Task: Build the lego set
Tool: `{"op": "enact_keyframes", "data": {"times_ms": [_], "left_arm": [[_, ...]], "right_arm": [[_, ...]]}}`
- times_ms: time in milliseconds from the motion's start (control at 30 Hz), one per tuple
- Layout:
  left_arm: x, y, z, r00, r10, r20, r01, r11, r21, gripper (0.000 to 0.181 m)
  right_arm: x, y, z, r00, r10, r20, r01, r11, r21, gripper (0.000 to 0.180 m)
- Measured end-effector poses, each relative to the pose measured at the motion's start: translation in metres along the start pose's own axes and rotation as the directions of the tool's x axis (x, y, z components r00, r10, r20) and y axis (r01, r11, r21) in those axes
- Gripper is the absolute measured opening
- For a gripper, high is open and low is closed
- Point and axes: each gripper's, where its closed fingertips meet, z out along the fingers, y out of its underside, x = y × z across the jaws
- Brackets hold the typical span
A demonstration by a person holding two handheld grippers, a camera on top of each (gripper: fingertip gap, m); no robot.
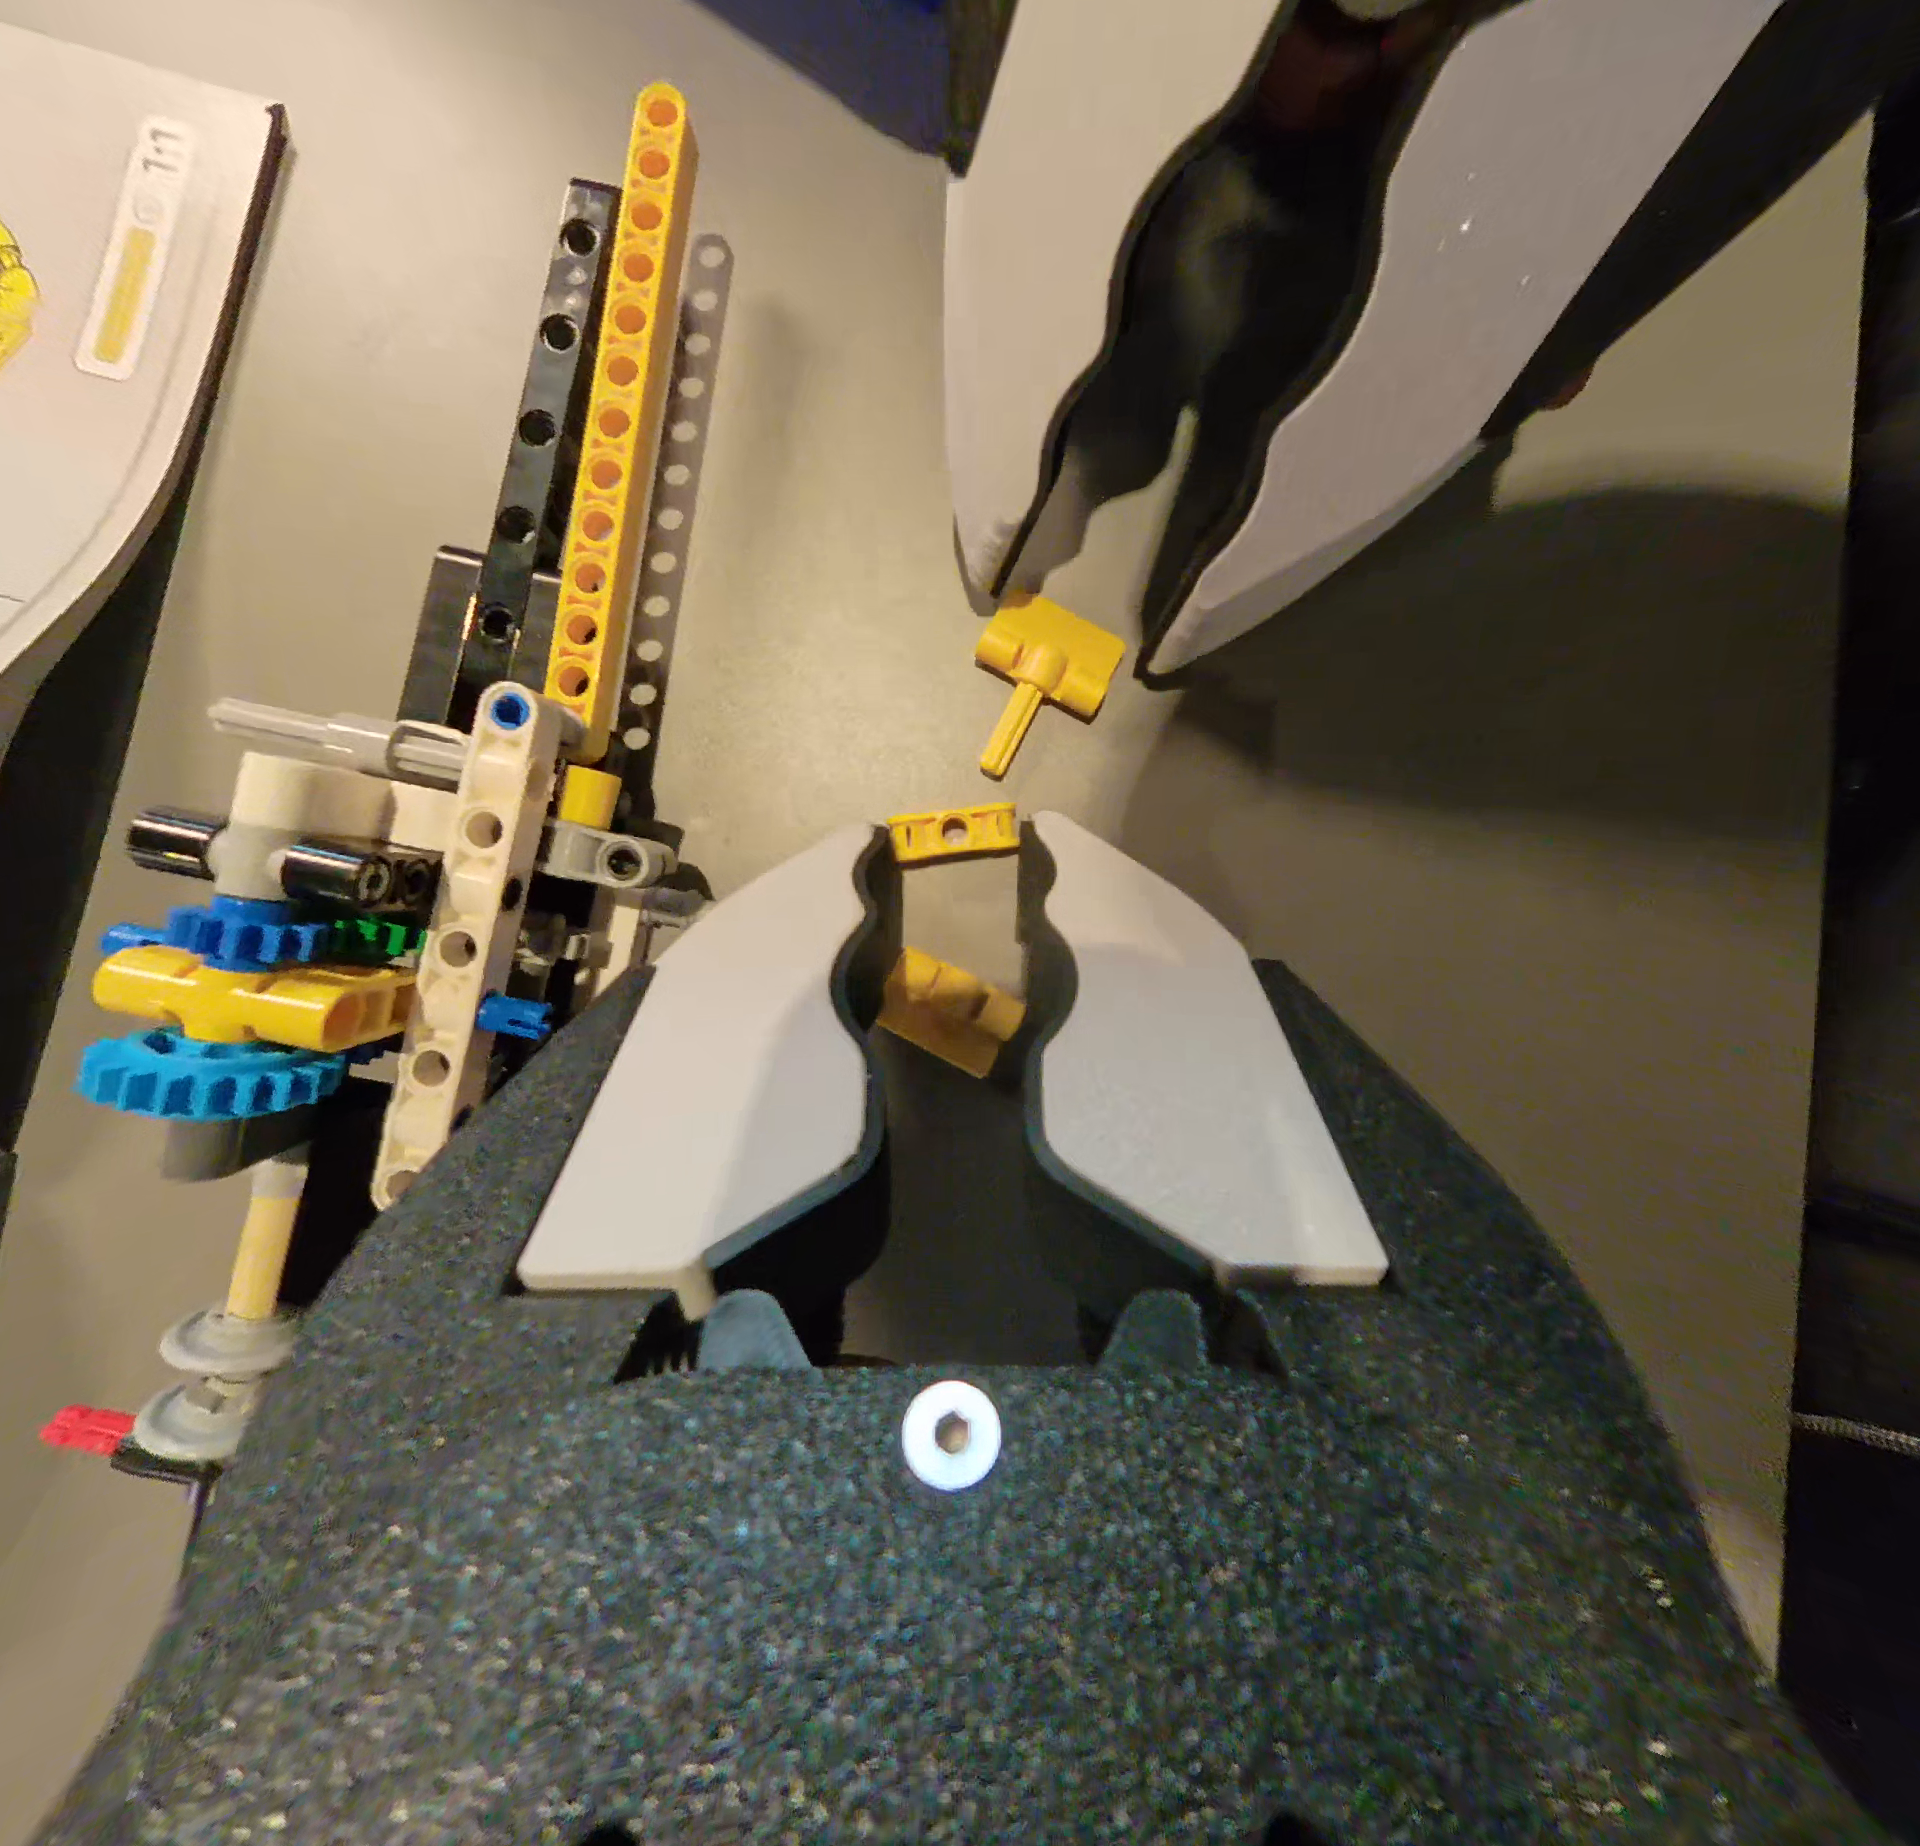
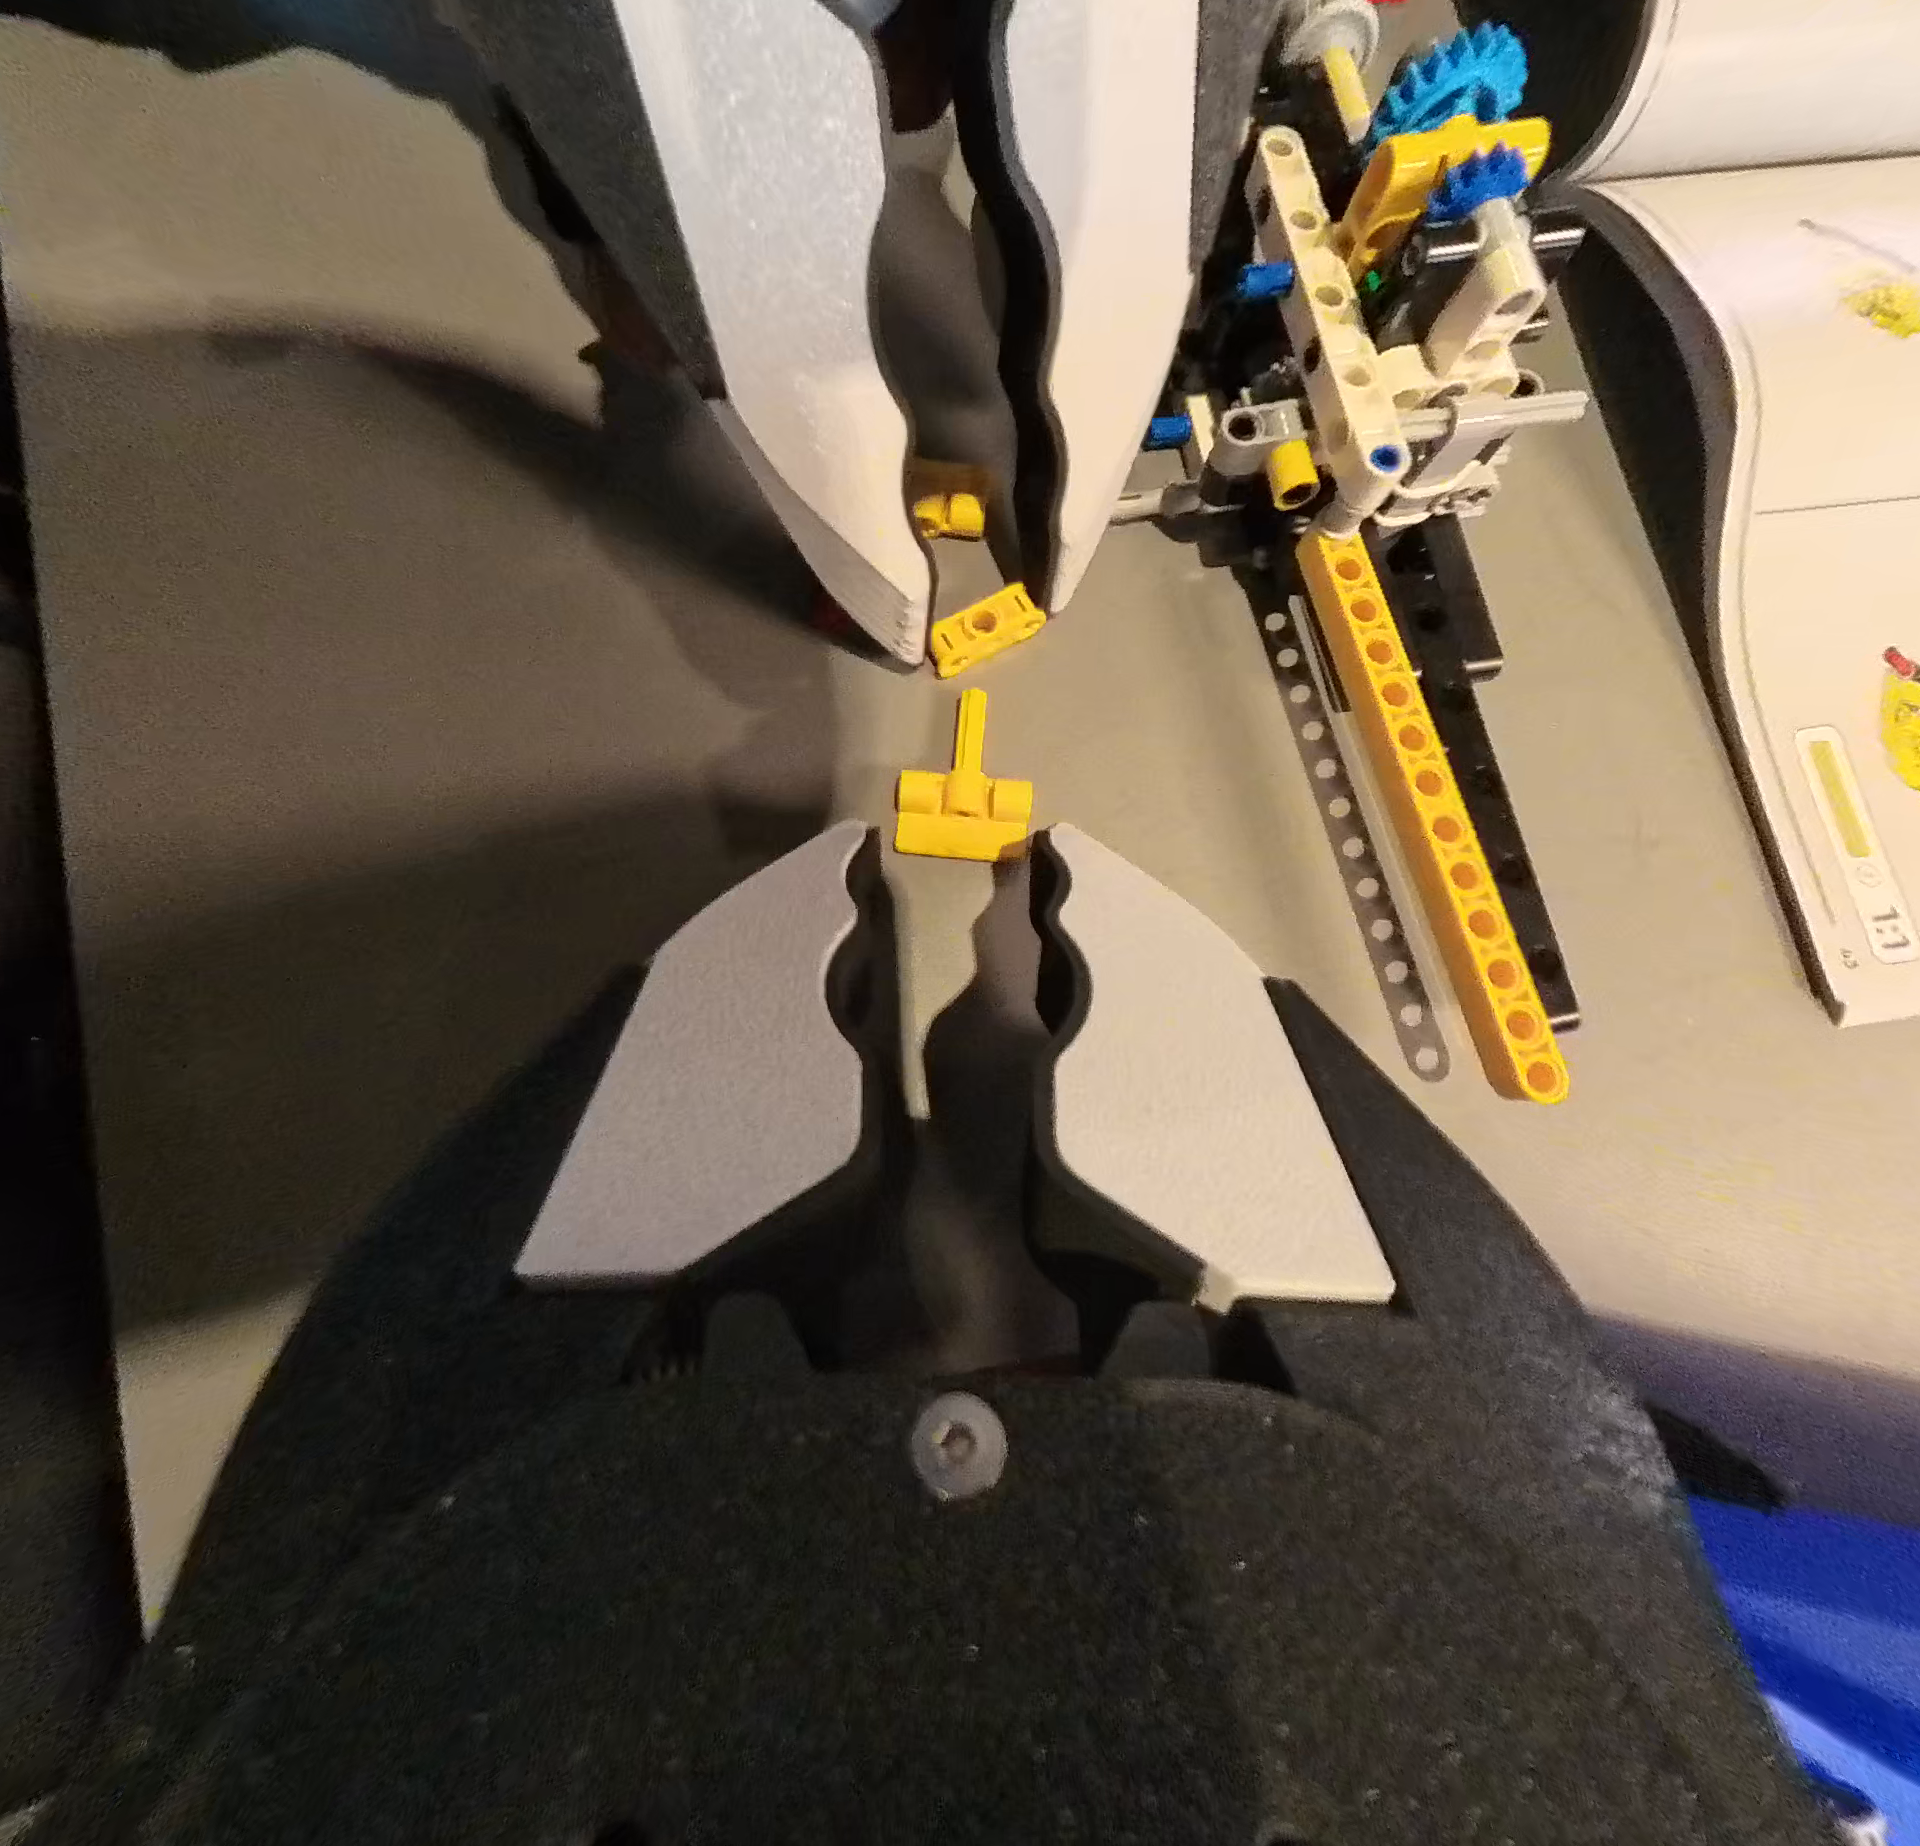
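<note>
Risky: left claw [image 1: 951,840] clamped on small yellow holed plastic connector [image 1: 951,832], right claw [image 2: 961,840] gripping yellow T-shaped axle pin [image 2: 963,799], both above grey counter [image 2: 1143,757], axle tip slightly off-line, likely jamming or twisting loose.

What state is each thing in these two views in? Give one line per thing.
Left tool: shut on yellow connector, off the table.
Right tool: shut on yellow T-piece, its axle pointing at the connector.
Third yellow piece: loose on the table.
Lego assembly: partly built, lying on the table, untouched.
Instruction booklet: open.
</note>
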Motion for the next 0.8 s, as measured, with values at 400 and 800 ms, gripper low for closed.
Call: {"op": "enact_keyframes", "data": {"times_ms": [400, 800], "left_arm": [[-0.002, -0.002, 0.000, 0.998, 0.056, -0.015, -0.055, 0.997, 0.059, 0.023], [-0.006, -0.002, -0.006, 0.999, 0.053, -0.014, -0.050, 0.991, 0.127, 0.023]], "right_arm": [[0.004, -0.004, 0.003, 1.000, 0.007, 0.020, -0.007, 1.000, 0.004, 0.009], [0.013, -0.004, 0.006, 0.999, 0.008, -0.046, -0.008, 1.000, -0.009, 0.035]]}}
